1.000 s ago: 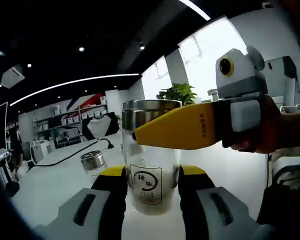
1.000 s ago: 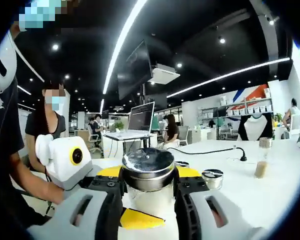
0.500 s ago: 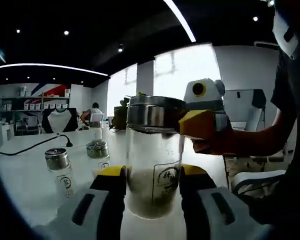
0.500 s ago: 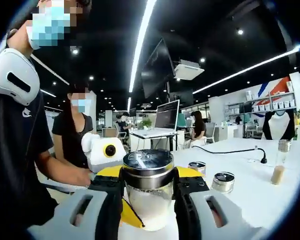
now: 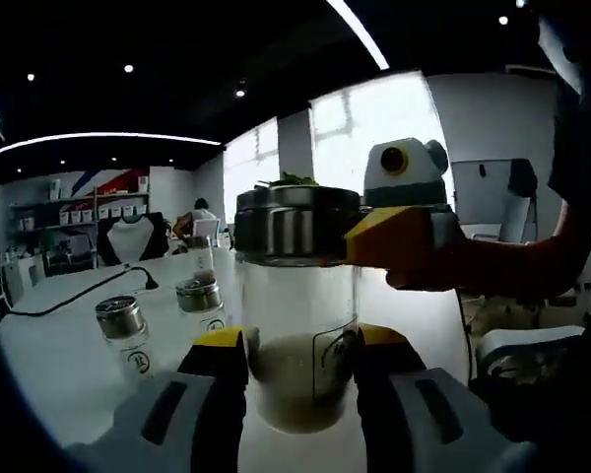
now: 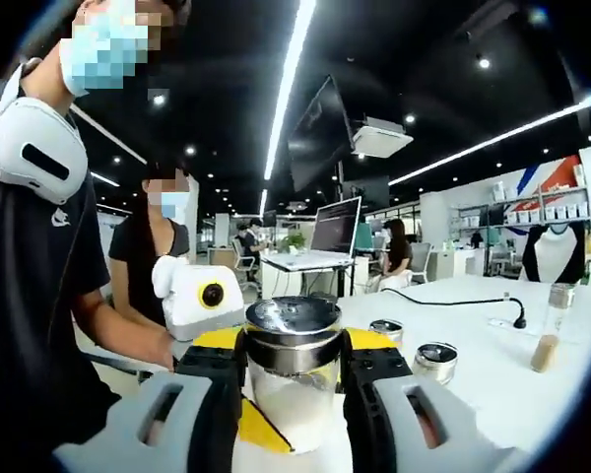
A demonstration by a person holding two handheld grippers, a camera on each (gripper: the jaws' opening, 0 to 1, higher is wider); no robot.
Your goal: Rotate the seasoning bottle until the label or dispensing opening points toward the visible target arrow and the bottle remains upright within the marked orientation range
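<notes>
Upright on the white table, the clear glass bottle with ribbed steel cap is pinched low by the left gripper and at the cap by the right gripper.

The seasoning bottle stands upright, a clear glass jar with a wide brushed-metal cap on top. Pale powder fills roughly its lower third, the glass above it see-through. In the left gripper view its printed label sits turned off to the right side of the glass, only partly readable. In the right gripper view the seasoning bottle shows its flat, shiny lid top, with the white powder visible through the glass below.
</notes>
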